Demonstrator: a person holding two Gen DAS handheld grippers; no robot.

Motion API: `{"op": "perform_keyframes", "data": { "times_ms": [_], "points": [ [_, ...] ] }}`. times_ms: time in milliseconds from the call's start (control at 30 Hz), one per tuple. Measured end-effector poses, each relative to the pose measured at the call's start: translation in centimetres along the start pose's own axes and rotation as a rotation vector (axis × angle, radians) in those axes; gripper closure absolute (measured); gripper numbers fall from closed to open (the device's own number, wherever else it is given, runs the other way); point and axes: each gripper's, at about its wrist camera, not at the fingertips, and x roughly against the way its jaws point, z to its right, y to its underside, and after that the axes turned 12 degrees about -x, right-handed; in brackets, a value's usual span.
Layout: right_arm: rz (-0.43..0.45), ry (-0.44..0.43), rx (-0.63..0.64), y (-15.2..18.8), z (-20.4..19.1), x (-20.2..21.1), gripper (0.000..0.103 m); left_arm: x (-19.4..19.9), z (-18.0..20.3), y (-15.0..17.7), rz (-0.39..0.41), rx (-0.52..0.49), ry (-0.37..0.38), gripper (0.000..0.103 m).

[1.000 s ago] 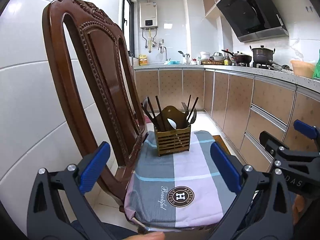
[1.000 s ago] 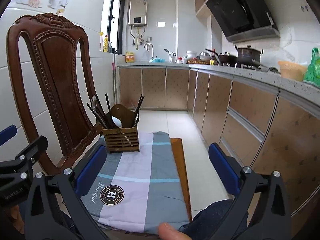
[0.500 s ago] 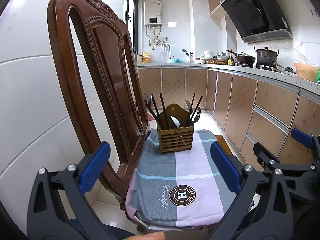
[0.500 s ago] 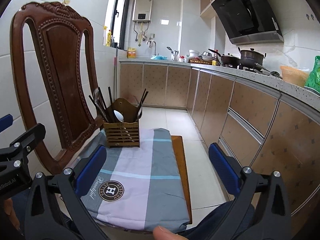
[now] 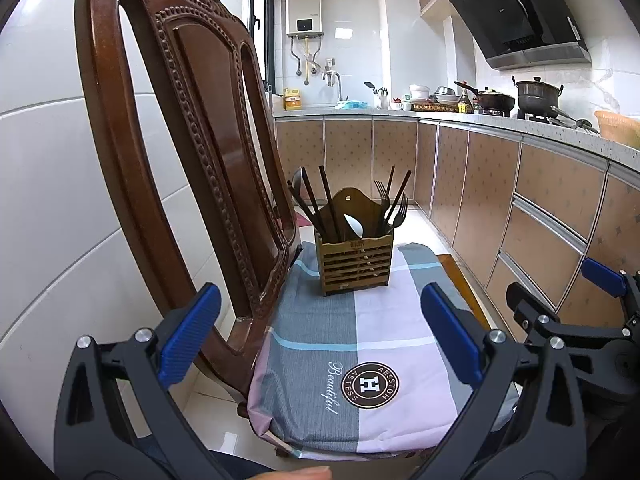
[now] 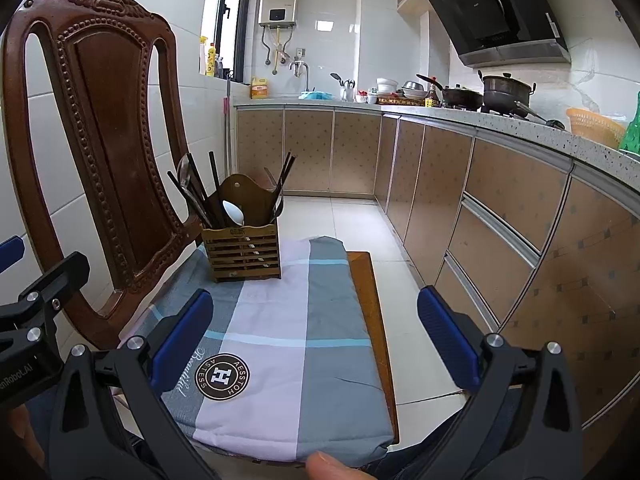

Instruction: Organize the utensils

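Judging by the cushion, bare of loose utensils, sorting looked finished: all were seen standing in the holder at its far end; both claws were released, empty.

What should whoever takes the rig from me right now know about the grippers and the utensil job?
Left gripper: open, empty, above the near edge of the seat.
Right gripper: open, empty, beside it.
The slatted wooden utensil holder stands on the grey-and-pink checked cushion of the carved dark wooden chair, holding dark chopsticks, forks and a white spoon.
Done: nothing visible loose outside the holder.
Left: any sorting; nothing is gripped yet.
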Motion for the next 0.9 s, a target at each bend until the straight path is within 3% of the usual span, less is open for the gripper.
{"op": "perform_keyframes", "data": {
  "times_ms": [900],
  "points": [
    [0.008, 0.008, -0.001, 0.28, 0.03, 0.16, 0.003, -0.2, 0.38, 0.16, -0.003, -0.004, -0.007, 0.004]
  ]
}}
